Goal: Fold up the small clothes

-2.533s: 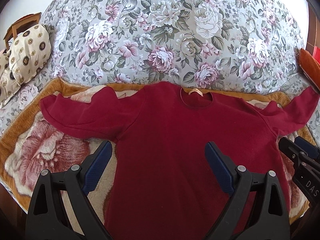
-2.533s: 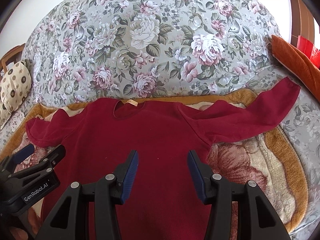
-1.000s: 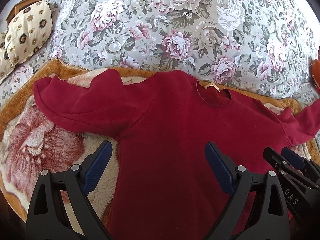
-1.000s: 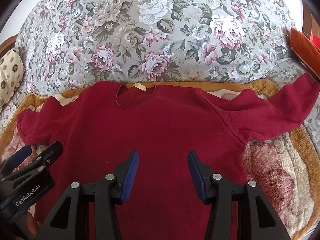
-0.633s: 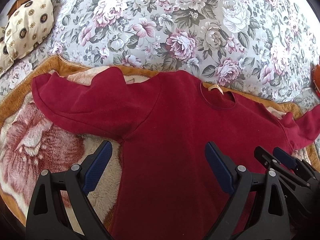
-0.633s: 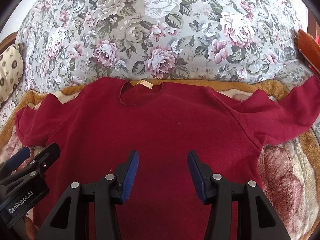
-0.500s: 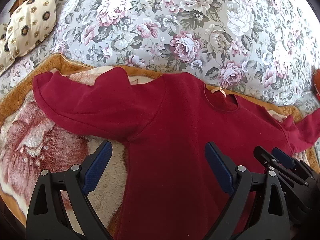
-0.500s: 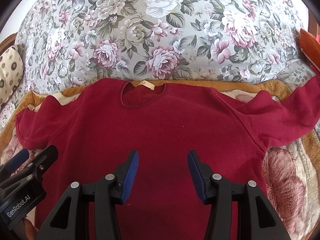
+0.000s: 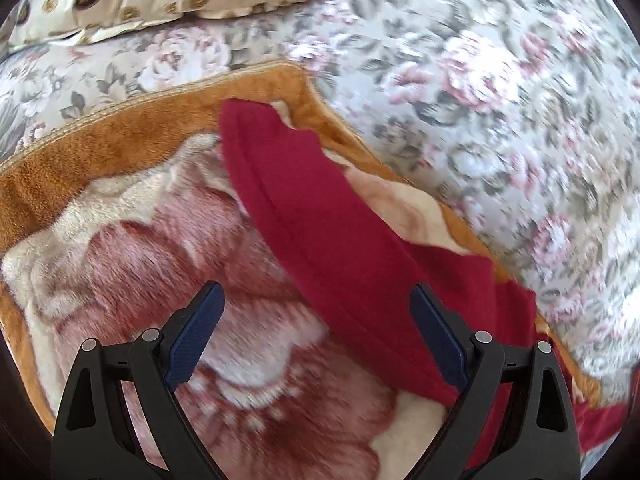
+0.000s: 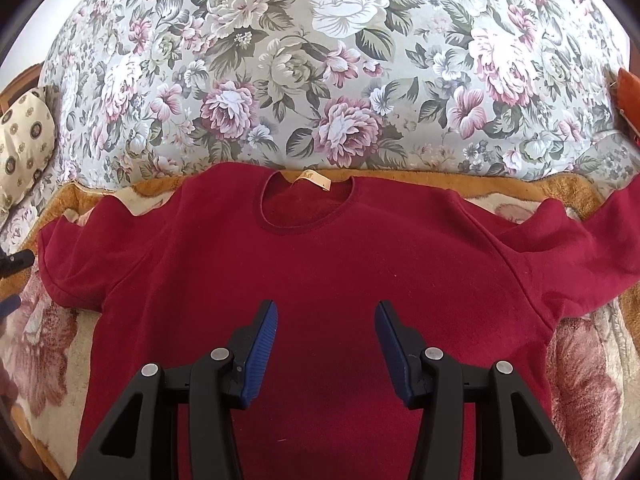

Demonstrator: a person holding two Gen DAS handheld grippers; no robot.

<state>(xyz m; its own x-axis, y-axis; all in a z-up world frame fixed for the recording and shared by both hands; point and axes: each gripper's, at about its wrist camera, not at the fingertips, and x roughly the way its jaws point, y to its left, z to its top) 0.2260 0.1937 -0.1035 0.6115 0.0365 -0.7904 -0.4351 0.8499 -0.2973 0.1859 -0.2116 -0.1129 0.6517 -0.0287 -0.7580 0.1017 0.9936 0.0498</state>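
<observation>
Right wrist view shows us a dark red sweater [image 10: 320,264] spread flat on a plush blanket [image 10: 580,360], neckline away from us, sleeves stretched sideways. Our right gripper [image 10: 326,350] hovers over its body, jaws apart. Our left gripper [image 9: 316,340], also spread, faces one sleeve [image 9: 320,220] lying diagonally.

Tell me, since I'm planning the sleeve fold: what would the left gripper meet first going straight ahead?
Probably the red sleeve, lying across the plush blanket ahead of the open left gripper; motion blur leaves depth unclear.
</observation>
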